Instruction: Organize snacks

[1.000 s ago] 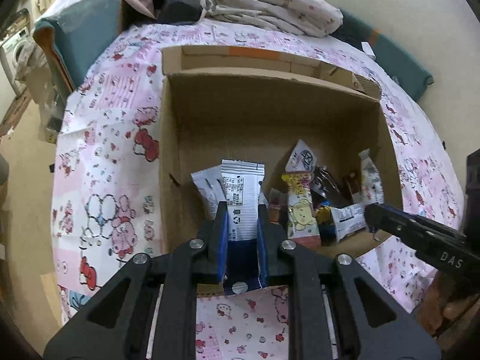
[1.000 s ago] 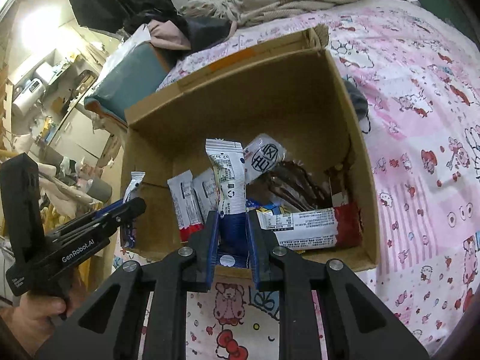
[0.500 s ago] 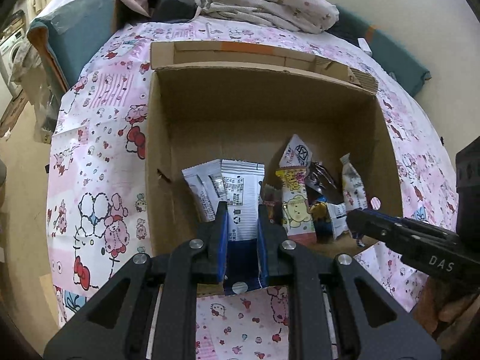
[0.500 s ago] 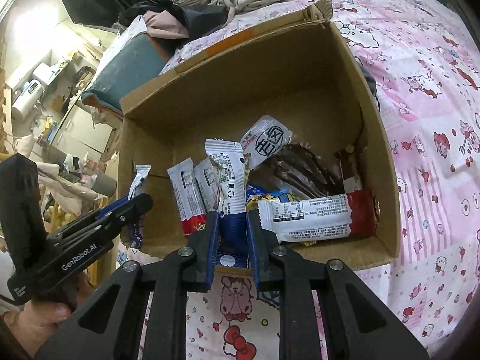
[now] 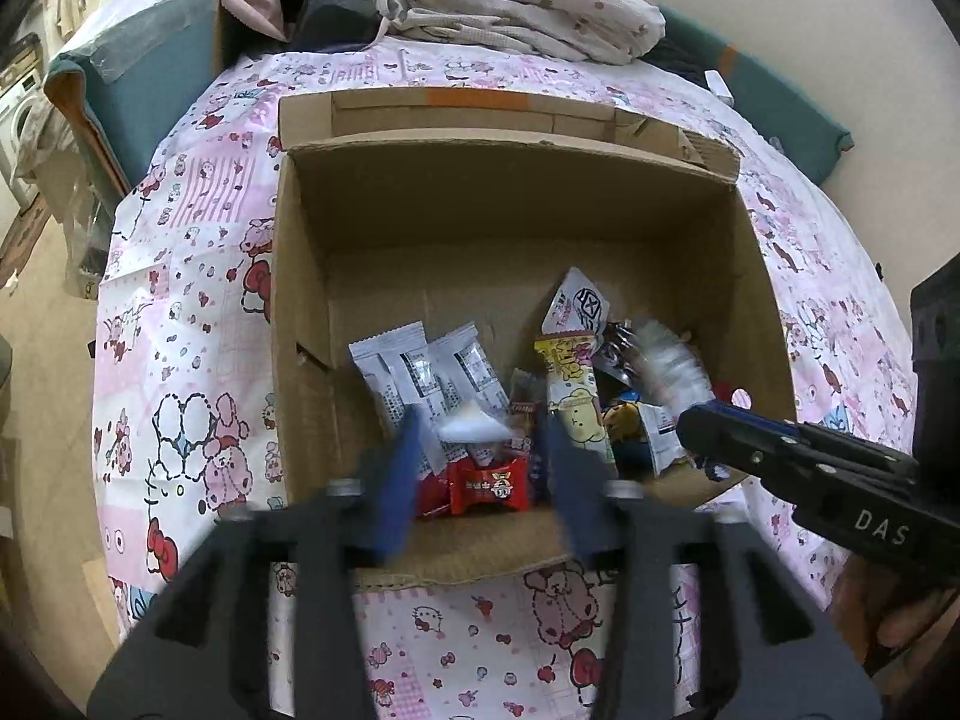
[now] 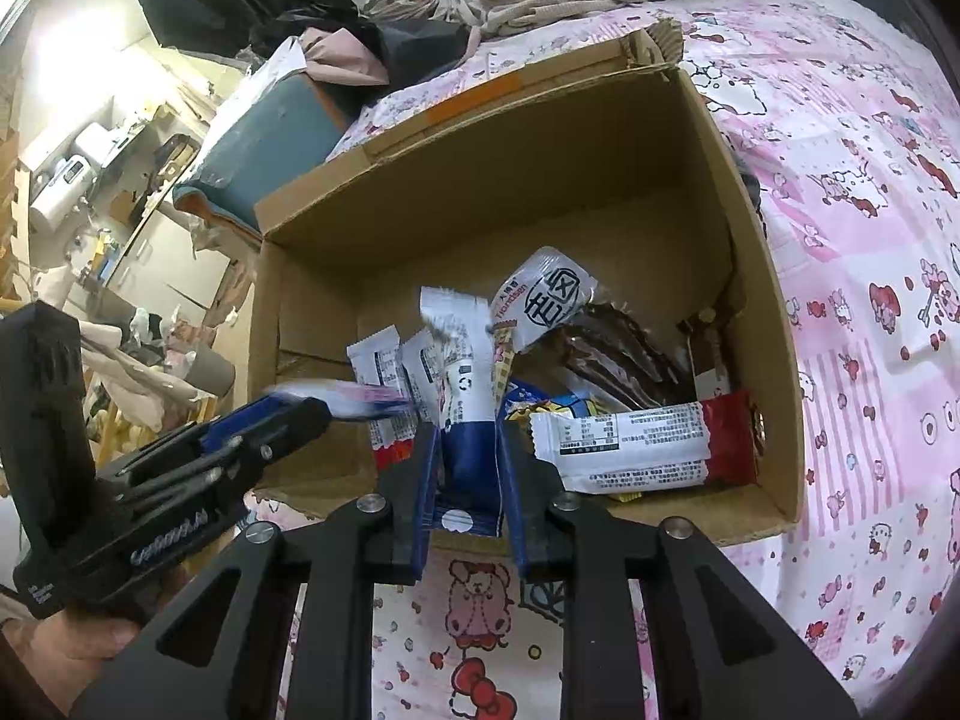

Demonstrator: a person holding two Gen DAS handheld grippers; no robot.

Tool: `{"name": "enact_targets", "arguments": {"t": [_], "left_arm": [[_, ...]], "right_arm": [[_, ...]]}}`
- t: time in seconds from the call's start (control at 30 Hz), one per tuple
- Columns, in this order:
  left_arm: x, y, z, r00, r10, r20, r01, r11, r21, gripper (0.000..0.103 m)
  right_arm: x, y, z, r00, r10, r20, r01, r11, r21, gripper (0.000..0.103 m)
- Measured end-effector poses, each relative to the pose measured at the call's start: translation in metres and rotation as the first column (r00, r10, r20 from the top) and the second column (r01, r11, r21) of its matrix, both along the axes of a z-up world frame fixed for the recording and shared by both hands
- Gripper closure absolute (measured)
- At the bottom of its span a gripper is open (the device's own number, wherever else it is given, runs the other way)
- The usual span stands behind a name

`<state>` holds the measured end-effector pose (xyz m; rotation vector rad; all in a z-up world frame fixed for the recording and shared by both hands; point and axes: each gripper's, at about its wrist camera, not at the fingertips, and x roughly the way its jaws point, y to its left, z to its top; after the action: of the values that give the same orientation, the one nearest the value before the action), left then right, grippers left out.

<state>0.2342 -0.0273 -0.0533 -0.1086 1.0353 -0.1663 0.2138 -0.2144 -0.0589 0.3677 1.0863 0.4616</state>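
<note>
A cardboard box (image 5: 300,276) (image 6: 768,360) on a pink cartoon sheet holds several snack packets. My left gripper (image 5: 480,456) hangs over the box's near wall with its jaws opening. Its white and blue packet (image 5: 474,426) is a blur between the spread fingers, loose from the pads, above a red packet (image 5: 489,486). In the right wrist view that packet is a pale streak (image 6: 342,396) at the left gripper's tip (image 6: 282,420). My right gripper (image 6: 468,468) is at the near wall too, jaws just opening. Another white and blue packet (image 6: 462,396) stands upright between its pads, top blurred.
Inside the box lie white sachets (image 5: 408,372), a yellow cartoon packet (image 5: 570,396), dark brown wrappers (image 6: 612,354) and a red-ended white bar (image 6: 636,438). A crumpled blanket (image 5: 516,6) and a teal cushion (image 5: 138,78) lie beyond the box. A cluttered room lies left of the bed.
The left jaws have sprung apart and their packet has dropped out of the grip toward the box floor. The right jaws have widened slightly, and their packet's top now blurs.
</note>
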Motion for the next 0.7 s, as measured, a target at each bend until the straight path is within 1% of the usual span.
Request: {"name": "enact_targets", "arguments": {"t": [0.03, 0.07, 0.1, 0.13, 0.2, 0.3, 0.33, 0.37, 0.4, 0.43, 0.47, 0.5, 0.53, 0.63, 0.7], "left_arm": [[-0.001, 0.001, 0.001, 1.0, 0.006, 0.006, -0.007, 1.0, 0.003, 0.033], [-0.002, 0.001, 0.003, 1.0, 0.013, 0.015, -0.013, 1.0, 0.007, 0.025], [-0.002, 0.002, 0.005, 0.999, 0.02, 0.028, -0.021, 1.0, 0.016, 0.023], [-0.002, 0.003, 0.006, 0.999, 0.024, 0.037, -0.026, 0.999, 0.029, 0.022], [-0.001, 0.003, 0.007, 0.998, 0.036, 0.042, -0.039, 0.997, 0.068, 0.022], [-0.004, 0.011, 0.014, 0.996, 0.066, 0.062, -0.07, 0.995, 0.064, 0.022], [-0.007, 0.014, 0.019, 0.993, 0.084, 0.079, -0.089, 0.994, 0.067, 0.022], [-0.011, 0.017, 0.024, 0.991, 0.096, 0.095, -0.103, 0.992, 0.072, 0.022], [-0.016, 0.019, 0.03, 0.988, 0.109, 0.113, -0.118, 0.99, 0.08, 0.022], [-0.022, 0.022, 0.037, 0.983, 0.126, 0.136, -0.141, 0.985, 0.102, 0.022], [-0.028, 0.024, 0.043, 0.979, 0.137, 0.153, -0.156, 0.981, 0.117, 0.022], [-0.033, 0.027, 0.049, 0.975, 0.143, 0.172, -0.166, 0.978, 0.126, 0.022], [-0.041, 0.03, 0.056, 0.971, 0.146, 0.191, -0.172, 0.977, 0.127, 0.022], [-0.063, 0.036, 0.072, 0.959, 0.16, 0.236, -0.195, 0.972, 0.13, 0.022], [-0.079, 0.041, 0.079, 0.948, 0.17, 0.268, -0.207, 0.972, 0.115, 0.022]], "right_arm": [[0.0, -0.001, 0.0, 1.0, -0.005, 0.002, 0.005, 1.0, -0.001, 0.07], [0.001, -0.003, 0.001, 1.0, -0.013, 0.002, 0.013, 1.0, 0.004, 0.06], [0.001, -0.004, 0.001, 1.0, -0.024, 0.0, 0.024, 1.0, 0.012, 0.053], [0.001, -0.007, 0.003, 0.999, -0.038, 0.007, 0.038, 0.999, 0.022, 0.042], [0.0, -0.011, 0.008, 0.998, -0.057, 0.037, 0.057, 0.998, 0.003, 0.041], [-0.004, -0.02, 0.022, 0.993, -0.093, 0.076, 0.093, 0.996, 0.006, 0.041], [-0.008, -0.023, 0.028, 0.989, -0.111, 0.093, 0.112, 0.994, 0.002, 0.038], [-0.013, -0.024, 0.034, 0.986, -0.125, 0.114, 0.127, 0.992, -0.01, 0.031], [-0.021, -0.026, 0.044, 0.978, -0.14, 0.157, 0.147, 0.989, -0.035, 0.028], [-0.031, -0.027, 0.053, 0.968, -0.143, 0.205, 0.158, 0.986, -0.061, 0.022], [-0.037, -0.026, 0.059, 0.963, -0.137, 0.233, 0.158, 0.984, -0.077, 0.016], [-0.046, -0.026, 0.069, 0.954, -0.125, 0.272, 0.155, 0.984, -0.092, 0.014], [-0.052, -0.026, 0.074, 0.949, -0.119, 0.292, 0.154, 0.983, -0.099, 0.011], [-0.073, -0.027, 0.086, 0.937, -0.114, 0.33, 0.164, 0.978, -0.128, 0.006], [-0.087, -0.028, 0.088, 0.933, -0.112, 0.343, 0.172, 0.974, -0.148, 0.003]]}}
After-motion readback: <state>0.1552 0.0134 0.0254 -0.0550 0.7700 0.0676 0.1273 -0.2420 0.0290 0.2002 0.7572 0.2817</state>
